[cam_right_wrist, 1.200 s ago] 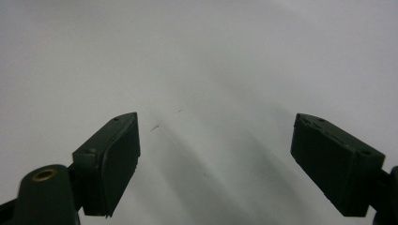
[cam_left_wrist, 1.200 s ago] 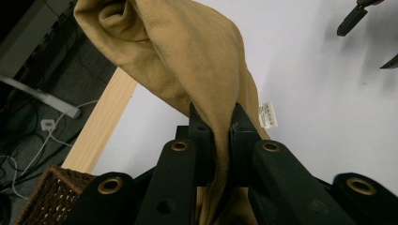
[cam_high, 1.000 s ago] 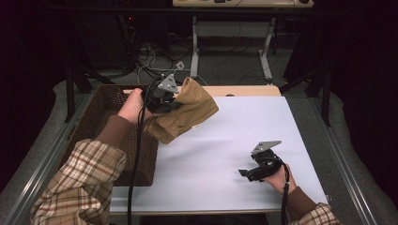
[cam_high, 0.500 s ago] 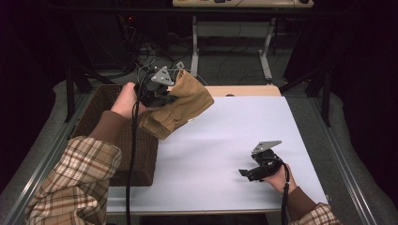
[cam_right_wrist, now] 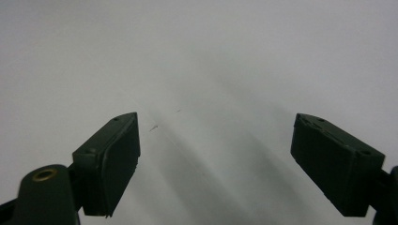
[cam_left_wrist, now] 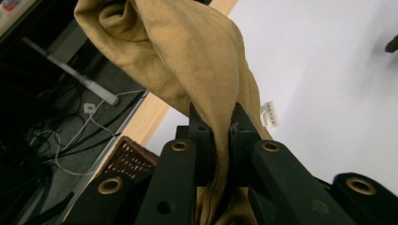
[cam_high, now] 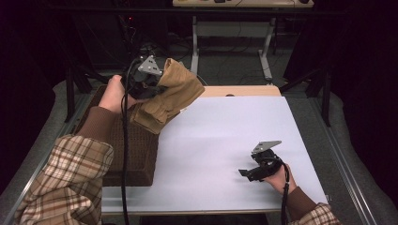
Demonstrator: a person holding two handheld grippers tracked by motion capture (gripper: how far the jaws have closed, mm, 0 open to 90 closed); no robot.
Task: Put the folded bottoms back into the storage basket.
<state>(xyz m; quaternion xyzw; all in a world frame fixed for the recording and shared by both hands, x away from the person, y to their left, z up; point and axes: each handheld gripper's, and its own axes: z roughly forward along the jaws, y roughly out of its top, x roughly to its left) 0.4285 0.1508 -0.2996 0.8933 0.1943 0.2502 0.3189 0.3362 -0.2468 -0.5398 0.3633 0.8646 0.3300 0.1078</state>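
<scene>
Tan cloth lifted out of the basket

The left gripper (cam_high: 149, 83) has its jaws pinched tight on a fold of the cloth (cam_high: 170, 96), which hangs bunched above the basket (cam_high: 136, 150) at the white surface's (cam_high: 225, 136) left edge. To do this well, I'd carry it clear of the rim, then lower it flat onto the surface. The right gripper (cam_high: 248, 172) rests there, jaws wide and empty. The cloth is soft, ribbed tan fabric with a small white tag (cam_left_wrist: 269, 114).
</scene>
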